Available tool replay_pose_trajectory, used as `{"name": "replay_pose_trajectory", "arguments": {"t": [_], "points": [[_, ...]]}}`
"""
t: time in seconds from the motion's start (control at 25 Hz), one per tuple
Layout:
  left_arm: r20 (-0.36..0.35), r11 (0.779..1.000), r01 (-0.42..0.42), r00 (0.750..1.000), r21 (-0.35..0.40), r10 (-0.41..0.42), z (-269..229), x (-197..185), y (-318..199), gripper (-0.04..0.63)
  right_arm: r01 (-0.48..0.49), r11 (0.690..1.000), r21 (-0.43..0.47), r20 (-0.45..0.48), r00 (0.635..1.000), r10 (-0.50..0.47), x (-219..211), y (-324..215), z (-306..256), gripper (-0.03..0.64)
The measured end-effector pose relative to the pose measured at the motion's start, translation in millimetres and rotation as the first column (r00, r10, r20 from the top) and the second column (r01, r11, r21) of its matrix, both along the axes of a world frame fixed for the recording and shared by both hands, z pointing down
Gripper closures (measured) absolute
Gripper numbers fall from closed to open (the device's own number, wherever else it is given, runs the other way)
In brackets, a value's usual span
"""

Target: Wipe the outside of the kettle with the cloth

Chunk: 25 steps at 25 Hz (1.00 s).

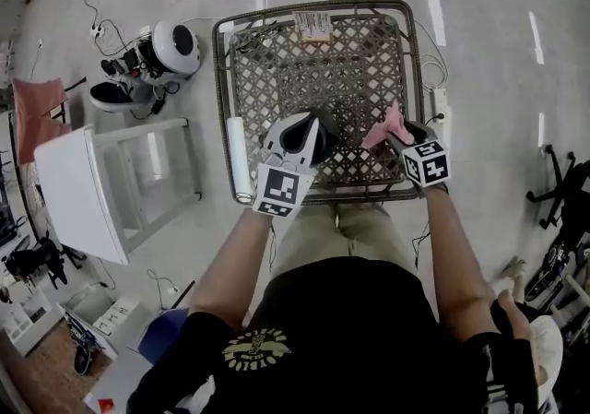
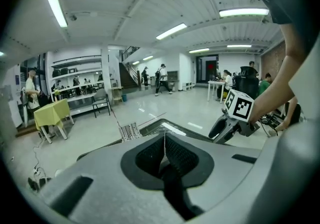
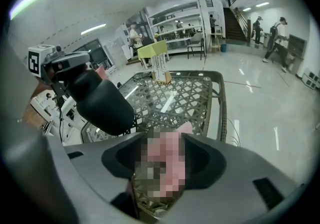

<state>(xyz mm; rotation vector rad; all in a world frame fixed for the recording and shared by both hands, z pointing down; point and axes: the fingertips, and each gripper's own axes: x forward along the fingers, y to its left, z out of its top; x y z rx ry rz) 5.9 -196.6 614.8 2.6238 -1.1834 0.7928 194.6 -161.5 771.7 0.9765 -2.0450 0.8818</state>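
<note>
A pink cloth (image 1: 385, 126) sticks up at the near right of the brown wicker table (image 1: 221, 80), between the jaws of my right gripper (image 1: 396, 136). In the right gripper view the jaws stand apart and the cloth (image 3: 170, 155), partly under a mosaic patch, lies in the gap of the right gripper (image 3: 162, 168). My left gripper (image 1: 313, 122) hovers over the table's near edge. Its fingers (image 2: 164, 150) meet in a thin line with nothing between them. I see no kettle on the table.
A white roll (image 1: 240, 159) lies along the table's left edge, and a barcode label (image 1: 313, 25) sits at its far edge. On the floor to the left are a white stool (image 1: 111, 182) and a round white appliance (image 1: 175, 48) with cables. People stand far off.
</note>
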Motion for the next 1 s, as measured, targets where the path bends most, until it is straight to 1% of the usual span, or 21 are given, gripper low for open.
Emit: {"name": "replay_pose_trajectory", "arguments": {"t": [0.2,0.32,0.44,0.52,0.56,0.6,0.64,0.76,0.92,1.0], "points": [[-0.003,1.000,0.006,1.000,0.023,-0.006,-1,-4,0,0.588,-0.008,0.997,-0.082,-0.054,0.999,0.003,1,1,44,0.409],[-0.001,1.000,0.009,1.000,0.025,-0.009,1,-3,0,0.588,-0.022,0.992,-0.124,-0.071,0.997,0.013,3,1,61,0.402],[-0.013,1.000,0.013,1.000,0.008,-0.013,2,-3,0,0.588,-0.034,0.989,-0.146,-0.107,0.994,0.018,6,4,72,0.402],[-0.016,1.000,0.004,1.000,0.004,-0.004,2,-3,1,0.588,-0.038,0.990,-0.139,-0.160,0.987,0.015,12,4,77,0.404],[-0.014,1.000,-0.005,1.000,0.007,0.005,2,-2,2,0.588,-0.036,0.991,-0.128,-0.187,0.982,0.011,15,4,77,0.591],[-0.011,1.000,-0.013,1.000,0.010,0.013,1,-1,4,0.588,-0.028,0.992,-0.122,-0.200,0.980,0.003,16,5,76,0.598],[-0.007,1.000,-0.021,1.000,0.013,0.021,1,-1,5,0.588,-0.016,0.992,-0.124,-0.193,0.981,-0.008,14,6,74,0.598],[0.004,0.999,-0.031,1.000,0.014,0.031,2,-1,4,0.588,0.009,0.992,-0.124,-0.149,0.988,-0.028,3,4,66,0.598],[0.019,0.999,-0.037,0.999,0.015,0.036,5,2,3,0.588,0.008,0.996,-0.084,-0.139,0.990,-0.020,-2,-6,48,0.598],[0.034,0.999,-0.046,0.998,0.026,0.045,4,3,4,0.588,0.024,0.998,-0.061,-0.121,0.992,-0.031,-12,-13,36,0.598]]}}
